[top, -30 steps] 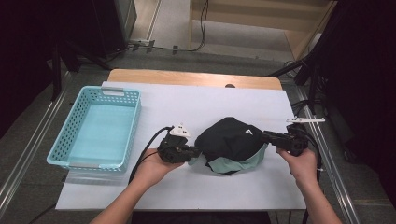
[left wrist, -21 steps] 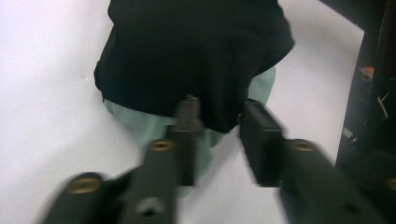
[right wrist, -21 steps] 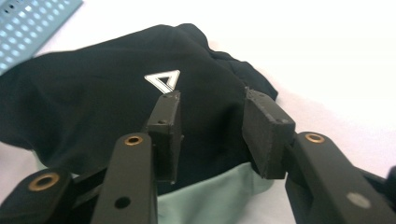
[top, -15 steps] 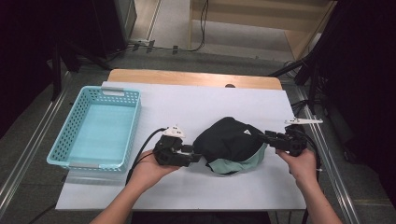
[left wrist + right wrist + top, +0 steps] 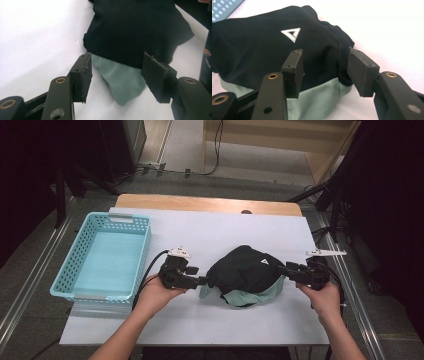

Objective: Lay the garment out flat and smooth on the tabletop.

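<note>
A crumpled black garment [image 5: 245, 267] with a pale green part [image 5: 252, 297] and a small white triangle logo [image 5: 291, 34] lies on the white table [image 5: 210, 235], right of centre. My left gripper [image 5: 202, 281] is at its left edge, open, its pads [image 5: 86, 75] on either side of the green cloth [image 5: 120, 82] without gripping it. My right gripper [image 5: 281, 268] is at the garment's right edge, also open, with the black fabric [image 5: 262, 47] and green hem [image 5: 317, 97] between its jaws.
A light blue plastic basket [image 5: 75, 270] stands on the left of the table. A wooden strip [image 5: 200, 204] runs along the far edge. Metal rails flank the table, and cables lie on the floor beyond.
My left gripper has slid a little right, closer to the garment's left edge. The right gripper and the garment have stayed in place.
</note>
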{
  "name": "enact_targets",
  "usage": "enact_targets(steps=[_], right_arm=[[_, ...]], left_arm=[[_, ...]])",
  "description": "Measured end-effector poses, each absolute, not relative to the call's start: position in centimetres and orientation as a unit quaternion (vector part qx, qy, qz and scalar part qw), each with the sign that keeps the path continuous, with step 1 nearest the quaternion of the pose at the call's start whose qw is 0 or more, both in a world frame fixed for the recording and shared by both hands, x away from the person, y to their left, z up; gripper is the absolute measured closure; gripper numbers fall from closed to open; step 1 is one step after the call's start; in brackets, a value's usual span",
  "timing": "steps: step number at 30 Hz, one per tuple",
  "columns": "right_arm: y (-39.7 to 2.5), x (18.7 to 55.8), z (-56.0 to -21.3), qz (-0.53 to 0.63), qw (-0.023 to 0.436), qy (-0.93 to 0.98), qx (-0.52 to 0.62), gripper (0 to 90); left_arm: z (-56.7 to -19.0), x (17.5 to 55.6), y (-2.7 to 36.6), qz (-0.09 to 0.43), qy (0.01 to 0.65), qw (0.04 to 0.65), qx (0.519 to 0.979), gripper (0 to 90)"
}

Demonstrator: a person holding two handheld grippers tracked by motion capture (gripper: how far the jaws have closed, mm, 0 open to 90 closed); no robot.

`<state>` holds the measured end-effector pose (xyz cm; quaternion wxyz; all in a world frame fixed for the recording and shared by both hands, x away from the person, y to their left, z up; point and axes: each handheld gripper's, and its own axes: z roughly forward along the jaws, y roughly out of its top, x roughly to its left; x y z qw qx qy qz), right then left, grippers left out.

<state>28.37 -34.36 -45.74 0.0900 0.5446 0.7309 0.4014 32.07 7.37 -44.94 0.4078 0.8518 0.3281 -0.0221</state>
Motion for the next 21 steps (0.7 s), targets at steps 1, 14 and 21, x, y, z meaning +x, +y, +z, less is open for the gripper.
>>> enact_targets(steps=[1, 14, 21], right_arm=[[-34.4, 28.3, -45.8, 0.401, 0.089, 0.731, 0.545, 45.0], [-34.6, 27.4, -46.5, 0.401, 0.095, 0.725, 0.551, 41.4], [-34.7, 26.7, -46.7, 0.402, 0.099, 0.724, 0.552, 40.4]], left_arm=[[-45.0, 32.3, 7.3, -0.021, 0.33, 0.408, 0.851, 42.8], [-45.5, 35.2, 6.2, -0.022, 0.347, 0.403, 0.846, 41.3], [-45.3, 36.5, 5.2, -0.019, 0.344, 0.401, 0.849, 41.3]])
